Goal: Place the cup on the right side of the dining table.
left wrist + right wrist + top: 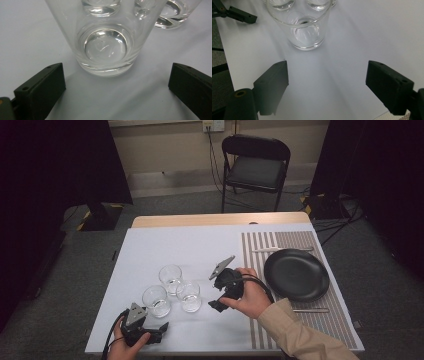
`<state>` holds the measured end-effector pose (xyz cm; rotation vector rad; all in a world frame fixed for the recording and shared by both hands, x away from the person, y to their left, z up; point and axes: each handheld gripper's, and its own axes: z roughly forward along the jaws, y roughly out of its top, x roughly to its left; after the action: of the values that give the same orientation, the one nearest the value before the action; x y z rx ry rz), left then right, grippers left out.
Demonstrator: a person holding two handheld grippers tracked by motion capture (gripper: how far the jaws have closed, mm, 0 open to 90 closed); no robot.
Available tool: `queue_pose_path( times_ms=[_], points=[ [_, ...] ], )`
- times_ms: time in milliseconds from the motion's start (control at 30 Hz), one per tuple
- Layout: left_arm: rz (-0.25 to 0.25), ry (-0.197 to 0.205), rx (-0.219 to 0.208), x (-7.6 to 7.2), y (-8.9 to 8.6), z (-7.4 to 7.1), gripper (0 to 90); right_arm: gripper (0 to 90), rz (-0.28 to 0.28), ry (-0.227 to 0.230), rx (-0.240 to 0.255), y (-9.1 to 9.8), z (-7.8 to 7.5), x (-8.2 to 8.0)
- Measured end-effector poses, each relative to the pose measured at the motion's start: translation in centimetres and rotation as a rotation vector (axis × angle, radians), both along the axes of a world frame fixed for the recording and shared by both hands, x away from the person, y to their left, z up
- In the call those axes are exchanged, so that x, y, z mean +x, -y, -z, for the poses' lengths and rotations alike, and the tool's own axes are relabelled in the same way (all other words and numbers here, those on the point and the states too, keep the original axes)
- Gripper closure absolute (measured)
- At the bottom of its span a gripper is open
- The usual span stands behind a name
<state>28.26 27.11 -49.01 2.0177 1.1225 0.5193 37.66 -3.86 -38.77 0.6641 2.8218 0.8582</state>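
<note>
Three clear glasses clustered mid-table on the white sheet, all upright, all empty as far as I can see. Near-left glass (156, 300) sits closest to my left gripper (159, 329). Near-right glass (189, 296) is just beside it and faces my right gripper (216, 304). Far glass (171, 279) stands behind those two, rims near or touching; I can't tell which from the high view.

Left gripper: released, jaws spread wide and holding nothing. In the left gripper view the near-left glass (106, 37) is just ahead of the jaw tips, centred between them, not touched. The other two glass bases show behind it.

Right gripper: also released, jaws wide apart, nothing between them. In the right gripper view the near-right glass (305, 23) stands further ahead of the tips, slightly left of centre, clear of both jaws. The left gripper's jaw shows at that view's top left corner.

Right hand (250, 297) sits just left of the striped placemat (280, 240). On the mat: black plate (296, 274), one piece of cutlery (280, 249) at the plate's far side, another (311, 310) at its near side. Black folding chair (256, 166) past the table's far edge.
</note>
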Motion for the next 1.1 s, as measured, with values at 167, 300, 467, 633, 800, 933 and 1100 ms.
queue_pose_path(
  times_ms=[167, 300, 467, 633, 800, 933, 1100],
  points=[
    [0.000, 0.000, 0.000, 0.0, 0.0, 0.0, 0.1, 17.6, -0.001, 0.004, 0.005, -0.3, -0.5, 0.2],
    [0.000, 0.001, 0.002, 0.0, 0.0, 0.0, 0.1, 17.6, -0.004, 0.007, 0.002, -0.6, -0.9, 0.4],
    [0.000, 0.001, 0.002, 0.0, 0.0, 0.0, 0.1, 17.6, 0.000, 0.006, 0.004, -1.1, -1.3, 0.6],
    [-0.001, 0.001, 0.001, 0.0, 0.0, 0.0, 0.1, 17.6, -0.006, 0.010, 0.001, -1.3, -1.5, 0.8],
    [-0.003, 0.002, -0.002, 0.0, 0.0, 0.0, 0.1, 17.3, -0.006, 0.009, -0.002, -1.7, -1.7, 0.9],
    [-0.003, 0.002, -0.002, 0.0, 0.0, 0.0, 0.1, 17.2, -0.008, 0.008, -0.003, -2.0, -1.9, 1.1],
    [-0.004, 0.000, -0.005, 0.0, 0.0, 0.0, 0.1, 17.2, -0.010, 0.007, -0.005, -2.4, -2.1, 1.3]
  ],
)
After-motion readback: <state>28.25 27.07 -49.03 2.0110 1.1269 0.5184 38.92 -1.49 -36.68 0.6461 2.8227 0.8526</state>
